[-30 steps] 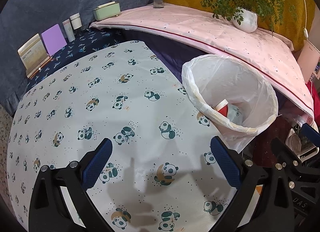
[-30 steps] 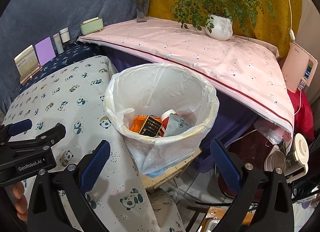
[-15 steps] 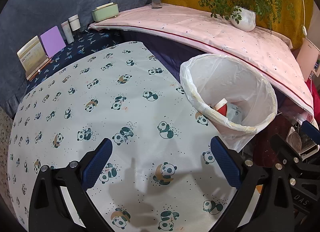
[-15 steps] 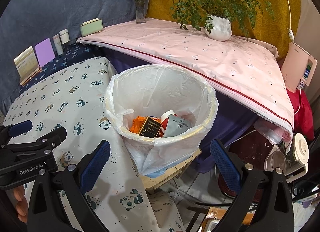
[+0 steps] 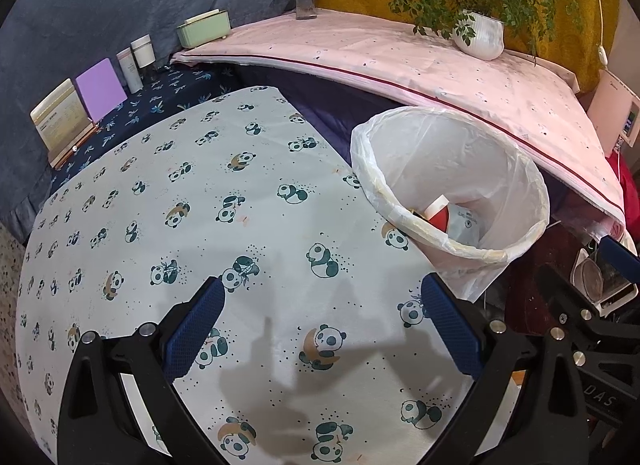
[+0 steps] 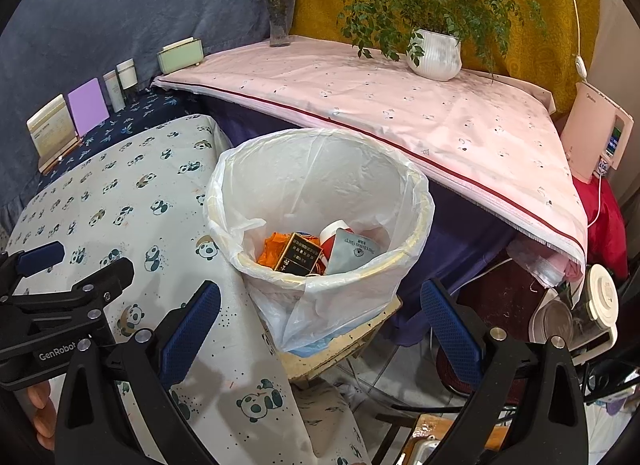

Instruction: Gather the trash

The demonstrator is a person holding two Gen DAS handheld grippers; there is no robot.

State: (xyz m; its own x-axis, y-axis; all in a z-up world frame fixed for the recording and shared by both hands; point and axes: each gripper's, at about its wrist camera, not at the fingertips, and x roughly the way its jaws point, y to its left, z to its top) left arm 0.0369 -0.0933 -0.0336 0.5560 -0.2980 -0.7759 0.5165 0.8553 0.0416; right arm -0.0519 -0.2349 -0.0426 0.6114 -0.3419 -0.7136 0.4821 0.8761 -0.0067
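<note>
A bin lined with a white bag stands at the right edge of the panda-print table; it also shows in the left wrist view. Inside lie an orange wrapper, a black box, a red-and-white cup and a grey pouch. My left gripper is open and empty over the table's near part. My right gripper is open and empty, just in front of the bin. The left gripper shows at the left of the right wrist view.
A pink-covered shelf behind the bin holds a potted plant, a flower vase and a green box. Cards and small jars stand at the table's far left. Clutter and a chair lie at the lower right.
Both views have shifted only slightly; the bin sits a little further left in the left wrist view. Both grippers stay open and empty.
</note>
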